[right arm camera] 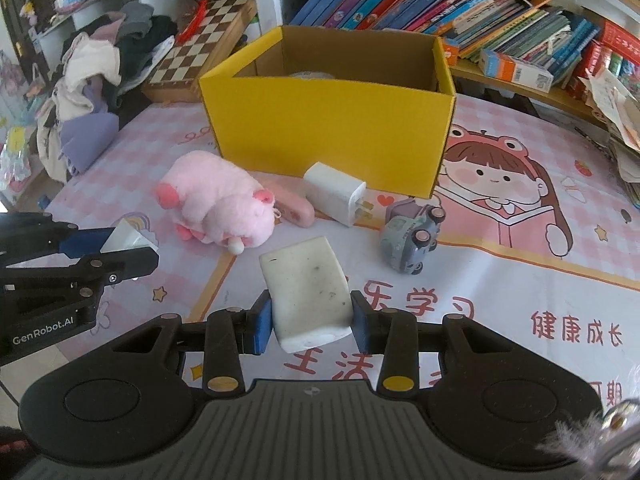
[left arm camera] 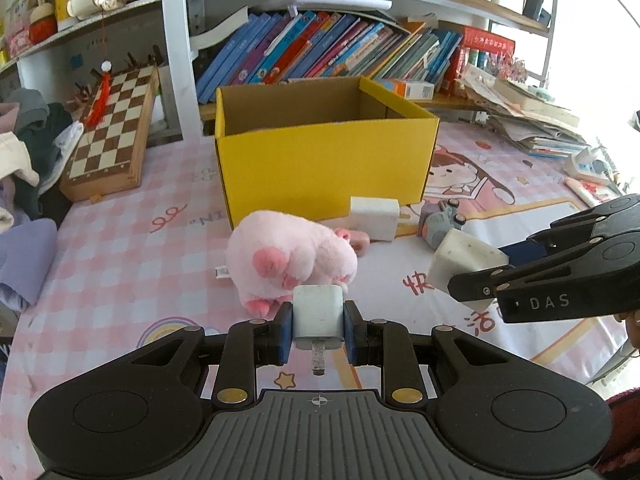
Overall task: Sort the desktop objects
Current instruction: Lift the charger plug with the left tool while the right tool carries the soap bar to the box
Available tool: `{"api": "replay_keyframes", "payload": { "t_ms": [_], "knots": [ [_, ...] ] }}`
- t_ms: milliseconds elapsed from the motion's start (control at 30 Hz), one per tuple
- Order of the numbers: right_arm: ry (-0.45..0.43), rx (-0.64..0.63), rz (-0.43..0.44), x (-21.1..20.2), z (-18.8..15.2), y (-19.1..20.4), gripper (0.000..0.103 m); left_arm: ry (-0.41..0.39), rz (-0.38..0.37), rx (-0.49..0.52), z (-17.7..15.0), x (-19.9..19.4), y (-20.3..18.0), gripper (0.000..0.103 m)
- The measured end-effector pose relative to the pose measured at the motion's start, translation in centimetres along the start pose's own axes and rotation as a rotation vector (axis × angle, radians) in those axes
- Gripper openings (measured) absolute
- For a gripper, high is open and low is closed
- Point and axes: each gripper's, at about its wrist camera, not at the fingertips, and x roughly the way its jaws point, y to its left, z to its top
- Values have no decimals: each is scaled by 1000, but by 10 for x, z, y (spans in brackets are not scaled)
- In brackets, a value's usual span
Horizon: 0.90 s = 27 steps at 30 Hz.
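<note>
Two grippers each hold a white block above the pink checked tablecloth (left arm camera: 120, 248).

From the left wrist camera, the left gripper (left arm camera: 319, 330) has its blue pads pinching a small white charger (left arm camera: 318, 316) by its two sides, with the metal prong pointing back toward the camera. Just beyond the fingertips lies a pink plush pig (left arm camera: 288, 256). Farther ahead stands an open yellow cardboard box (left arm camera: 320, 160), and a second white charger (left arm camera: 374, 218) lies against the foot of its front wall. To the right of the fingers, the right gripper (left arm camera: 480, 276) reaches in from the frame's edge, its jaws clamped on a larger white block (left arm camera: 464, 260). A grey toy car (left arm camera: 440, 224) sits just behind that block. A chessboard (left arm camera: 116, 132) leans well off to the left.

From the right wrist camera, the right gripper (right arm camera: 312, 320) pinches the scuffed white block (right arm camera: 308, 292) between its blue pads, and the block juts forward past the fingertips. Ahead and left of the fingers lies the plush pig (right arm camera: 220, 204); straight ahead lies the loose charger (right arm camera: 334, 192), its prongs pointing right, with the yellow box (right arm camera: 328, 120) behind it. The toy car (right arm camera: 412, 236) lies ahead to the right, tipped on its side. At the far left, the left gripper (right arm camera: 132, 246) holds its small charger (right arm camera: 126, 238).
</note>
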Motion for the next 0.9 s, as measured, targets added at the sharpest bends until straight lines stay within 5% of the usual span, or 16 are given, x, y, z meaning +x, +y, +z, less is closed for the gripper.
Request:
{"api": "replay_keyframes", "payload": {
  "t_ms": [900],
  "knots": [
    [-107, 9, 19, -34, 51, -10, 37, -170, -42, 87, 62, -18, 1, 24]
  ]
}}
